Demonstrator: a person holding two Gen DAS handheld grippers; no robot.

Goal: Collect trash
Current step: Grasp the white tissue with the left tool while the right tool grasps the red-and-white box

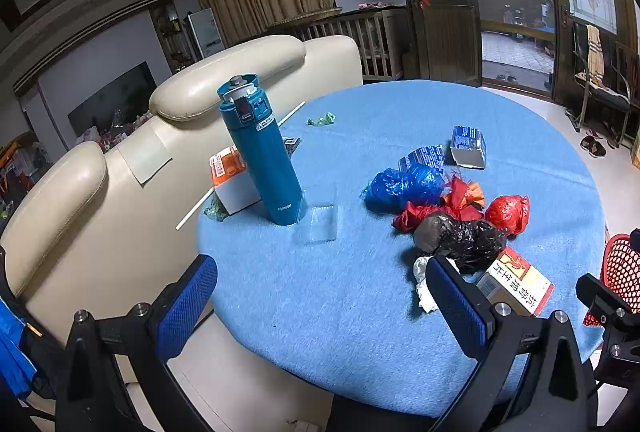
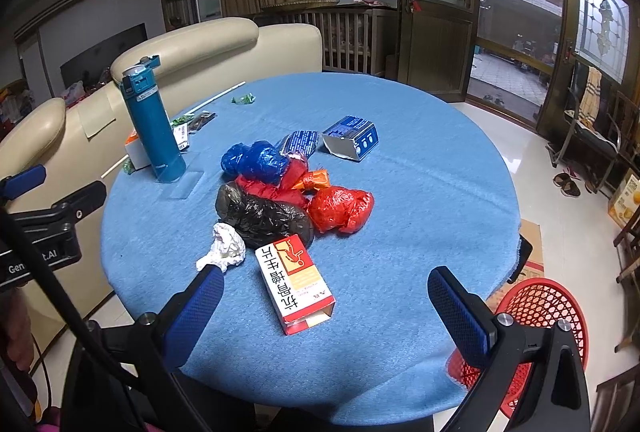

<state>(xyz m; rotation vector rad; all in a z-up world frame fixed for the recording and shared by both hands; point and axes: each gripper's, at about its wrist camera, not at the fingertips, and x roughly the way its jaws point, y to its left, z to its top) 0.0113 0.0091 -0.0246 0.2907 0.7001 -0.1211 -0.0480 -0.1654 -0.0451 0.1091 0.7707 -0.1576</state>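
Note:
Trash lies in a heap on the round blue table (image 2: 420, 191): a blue bag (image 2: 256, 159), red bags (image 2: 340, 209), a black bag (image 2: 262, 216), a white tissue wad (image 2: 226, 246) and a red and white carton (image 2: 294, 284). The heap also shows in the left wrist view, with the black bag (image 1: 460, 238) and carton (image 1: 516, 282). My right gripper (image 2: 326, 302) is open and empty, just above the carton. My left gripper (image 1: 320, 290) is open and empty over the table's near left part. A red mesh basket (image 2: 536, 312) stands on the floor at the right.
A teal flask (image 1: 264, 155) stands at the table's left by an orange and white box (image 1: 230, 177). Two blue and white cartons (image 2: 352, 137) lie behind the heap. A green wrapper (image 1: 322, 119) and a white straw (image 1: 290, 113) lie far left. A cream sofa (image 1: 120, 159) borders the table.

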